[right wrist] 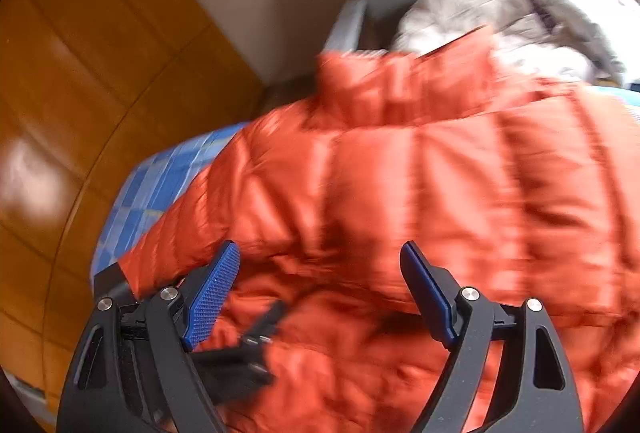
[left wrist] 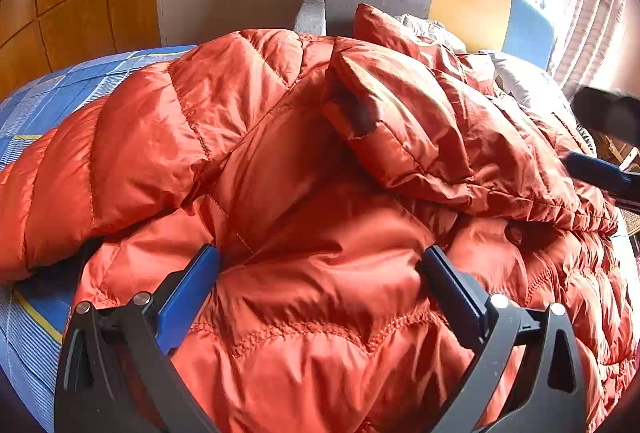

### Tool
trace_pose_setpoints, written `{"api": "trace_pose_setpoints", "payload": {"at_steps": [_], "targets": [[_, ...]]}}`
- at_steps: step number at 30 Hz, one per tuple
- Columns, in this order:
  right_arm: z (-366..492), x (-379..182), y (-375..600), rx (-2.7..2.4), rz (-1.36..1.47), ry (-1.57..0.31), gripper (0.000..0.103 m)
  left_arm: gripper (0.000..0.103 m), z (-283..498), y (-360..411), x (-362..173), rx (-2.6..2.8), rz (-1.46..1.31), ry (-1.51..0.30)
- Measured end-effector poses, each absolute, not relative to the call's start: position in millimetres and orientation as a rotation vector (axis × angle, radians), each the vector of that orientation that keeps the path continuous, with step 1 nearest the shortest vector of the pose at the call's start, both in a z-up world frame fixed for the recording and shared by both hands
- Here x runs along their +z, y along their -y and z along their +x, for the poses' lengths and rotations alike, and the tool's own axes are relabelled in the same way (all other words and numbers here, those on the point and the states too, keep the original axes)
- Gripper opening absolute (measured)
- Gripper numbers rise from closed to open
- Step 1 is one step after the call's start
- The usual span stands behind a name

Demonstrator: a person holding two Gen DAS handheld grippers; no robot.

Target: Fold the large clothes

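Orange puffy quilted jacket (left wrist: 320,161) lies crumpled on our blue checked bedsheet (left wrist: 52,93), one flap folded over; our left gripper (left wrist: 320,273) and right gripper (right wrist: 320,273) both gape apart above it, gripping nothing

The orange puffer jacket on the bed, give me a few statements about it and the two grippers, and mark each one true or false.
1. The orange puffer jacket lies on a blue checked bedsheet. True.
2. The left gripper is clamped shut. False: its jaws stand wide apart over the jacket.
3. The right gripper is open. True.
4. The jacket is neatly folded into a square. False: it lies bunched, one part flopped over.
5. A pale garment lies beyond the jacket. True.
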State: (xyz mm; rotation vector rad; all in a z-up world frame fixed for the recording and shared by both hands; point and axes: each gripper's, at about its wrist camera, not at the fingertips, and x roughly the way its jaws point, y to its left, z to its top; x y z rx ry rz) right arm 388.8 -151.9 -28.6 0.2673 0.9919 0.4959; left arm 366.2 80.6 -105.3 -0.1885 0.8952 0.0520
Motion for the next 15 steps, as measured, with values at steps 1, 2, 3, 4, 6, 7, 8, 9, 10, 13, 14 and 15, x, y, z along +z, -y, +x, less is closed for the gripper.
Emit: {"api": "trace_pose_setpoints", "payload": {"at_steps": [1,2,3,4,6,7,8,9,10,13,14,15], "targets": [[386,-25,173,0.446,0.276,-0.964,0.082,0.100,366,-80,-105,0.052,-0.188,-0.895],[382,-24,191,0.397,0.287,-0.942,0.082,0.100,366,-80,-105,0.054,-0.187,-0.896],[381,-22,207,0.355,0.295,-0.929,0.081,0.100,367,-80,-105,0.055,-0.185,-0.896],[379,-22,229,0.286,0.302,-0.908,0.073,0.100,366,-80,-105,0.055,-0.184,-0.896],[378,-25,266,0.173,0.314,-0.886,0.061,0.100,365,-79,-105,0.056,-0.182,-0.897],[377,-29,285,0.108,0.330,-0.882,0.053,0.100,366,-79,-105,0.057,-0.180,-0.898],[377,-35,302,0.066,0.358,-0.882,0.046,0.100,366,-78,-105,0.058,-0.179,-0.898],[377,-39,313,0.041,0.376,-0.884,0.044,0.100,365,-79,-105,0.057,-0.180,-0.898],[376,-46,325,0.006,0.400,-0.886,0.041,0.100,365,-79,-105,0.055,-0.184,-0.896],[375,-61,346,-0.012,0.494,-0.890,0.041,0.094,359,-86,-99,0.031,-0.232,-0.869],[374,-64,350,-0.013,0.510,-0.887,0.041,0.090,357,-89,-96,0.013,-0.258,-0.857],[373,-65,352,-0.012,0.520,-0.879,0.041,0.090,356,-93,-93,0.000,-0.281,-0.849]]}}
